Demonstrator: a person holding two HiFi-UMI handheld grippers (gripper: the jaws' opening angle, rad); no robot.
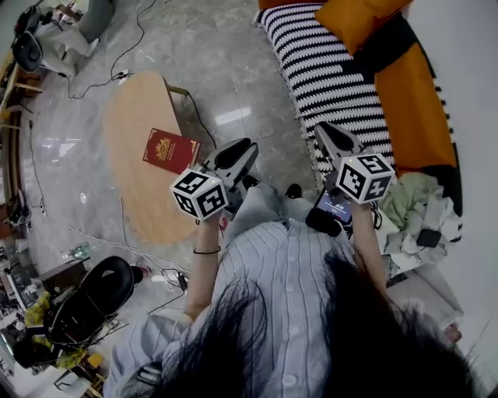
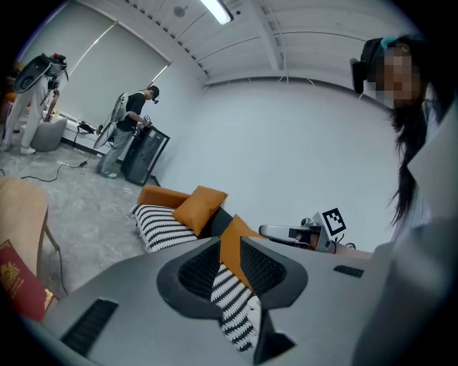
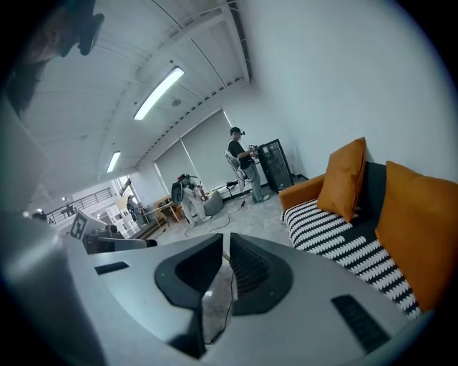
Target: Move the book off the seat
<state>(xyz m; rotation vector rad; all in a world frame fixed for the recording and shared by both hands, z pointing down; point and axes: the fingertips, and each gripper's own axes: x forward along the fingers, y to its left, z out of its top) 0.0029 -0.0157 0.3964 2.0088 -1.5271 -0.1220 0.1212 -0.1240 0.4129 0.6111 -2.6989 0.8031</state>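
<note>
Red book (image 1: pixel 171 150) on wooden table (image 1: pixel 132 109) near left tongs (image 1: pixel 244 147), well apart from right tongs (image 1: pixel 324 130); both pressed together, empty

Marble floor (image 1: pixel 226 62), oval wooden table (image 1: pixel 132 190), striped sofa (image 1: pixel 334 85), orange cushions (image 1: pixel 354 19)

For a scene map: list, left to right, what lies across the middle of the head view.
book → left tool → right tool → orange cushion
</note>
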